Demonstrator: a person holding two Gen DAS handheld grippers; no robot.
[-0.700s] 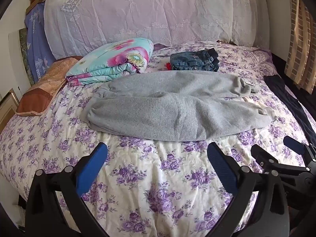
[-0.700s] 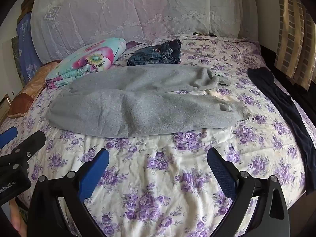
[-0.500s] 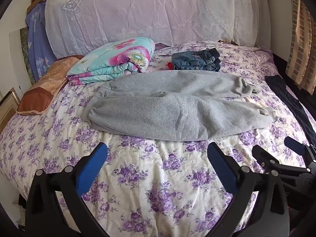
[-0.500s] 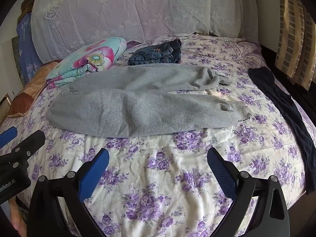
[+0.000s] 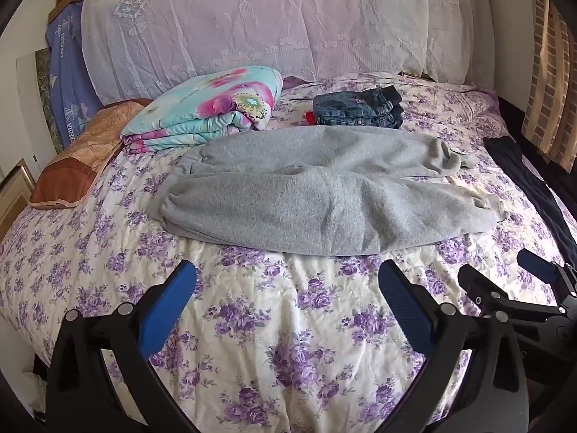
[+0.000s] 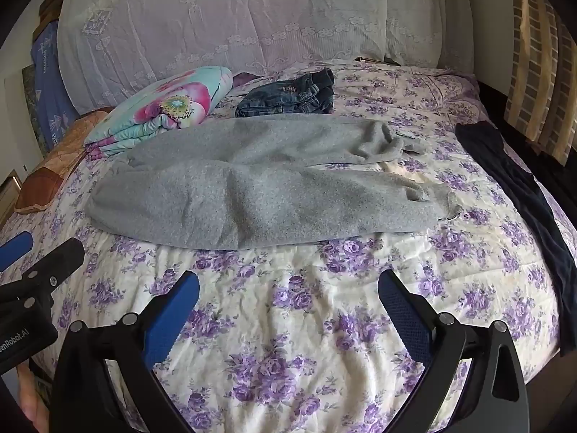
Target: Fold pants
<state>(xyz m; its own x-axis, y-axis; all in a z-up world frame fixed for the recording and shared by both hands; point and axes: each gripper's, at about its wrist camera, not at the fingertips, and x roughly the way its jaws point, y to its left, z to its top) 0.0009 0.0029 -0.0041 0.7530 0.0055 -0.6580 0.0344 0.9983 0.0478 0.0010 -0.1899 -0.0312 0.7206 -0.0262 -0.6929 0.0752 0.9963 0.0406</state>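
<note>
Both sets of jaws stand spread wide and hold nothing. The left gripper (image 5: pixel 286 285) and the right gripper (image 6: pixel 288 296) hover side by side over the near part of the bed (image 5: pixel 281 342), each showing at the edge of the other's view.

The gray sweatpants (image 5: pixel 317 195) lie ahead of both sets of jaws, laid out flat across the bedspread, waistband toward the left jaws' side and cuffs toward the right jaws' side. The two legs lie spread apart rather than stacked, so by the look of it no fold has been made yet; the whole task seems to be left, starting with bringing one leg over the other.

Beyond the sweatpants, farther from the jaws, sit folded jeans (image 5: pixel 357 112) and a folded floral blanket (image 5: pixel 209 108), whose near corner comes just beside the waistband. An orange pillow (image 5: pixel 79 158) lies off to the left, and a dark garment (image 6: pixel 519 195) stretches along the right edge of the bed. Nothing lies between the jaws and the sweatpants; the blanket near the waistband may crowd a grasp there.
</note>
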